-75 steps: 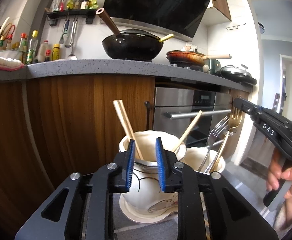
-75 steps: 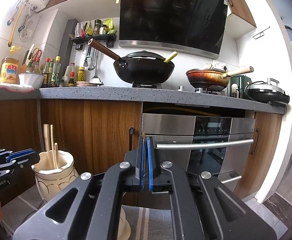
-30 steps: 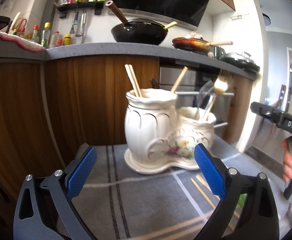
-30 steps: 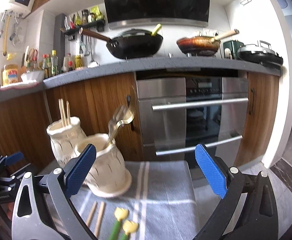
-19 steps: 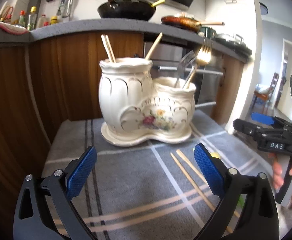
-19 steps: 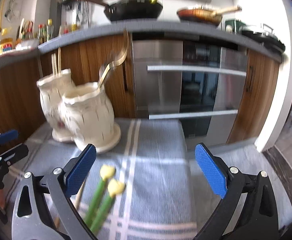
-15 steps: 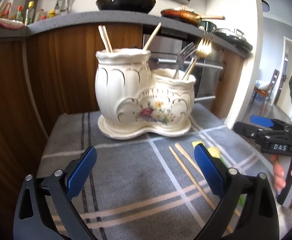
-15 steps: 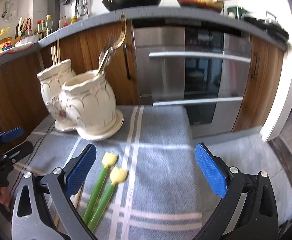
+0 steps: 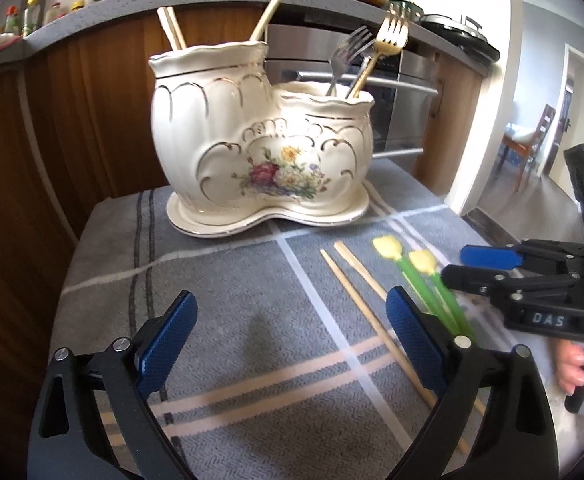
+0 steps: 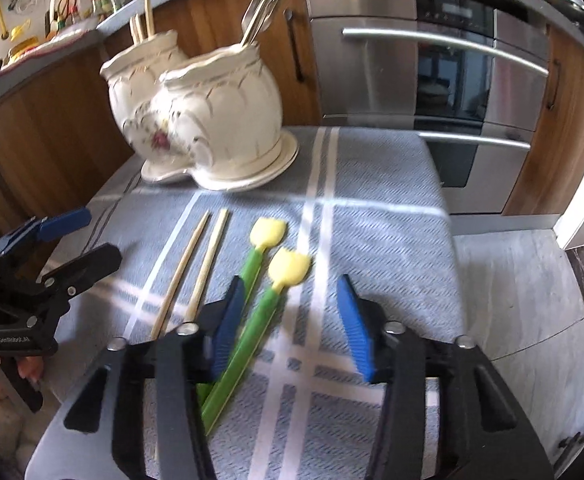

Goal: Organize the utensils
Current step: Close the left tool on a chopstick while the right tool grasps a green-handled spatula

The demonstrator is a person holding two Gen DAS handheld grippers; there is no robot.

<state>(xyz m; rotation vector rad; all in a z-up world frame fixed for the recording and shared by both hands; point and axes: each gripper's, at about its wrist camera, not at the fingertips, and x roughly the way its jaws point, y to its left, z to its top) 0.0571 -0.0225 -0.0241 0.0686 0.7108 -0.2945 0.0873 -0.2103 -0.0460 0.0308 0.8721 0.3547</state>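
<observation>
Two forks (image 9: 366, 54) in holder (image 9: 259, 136) — chopsticks (image 9: 169, 34) alongside

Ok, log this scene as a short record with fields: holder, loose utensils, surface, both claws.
holder: cream floral two-pot ceramic holder, chopsticks in the taller pot, forks in the lower
loose utensils: two wooden chopsticks and two green-handled yellow-tipped utensils, lying apart from the holder
surface: grey striped cloth
left claw: open, empty
right claw: closing, one green handle between its jaws, not yet gripped
</observation>
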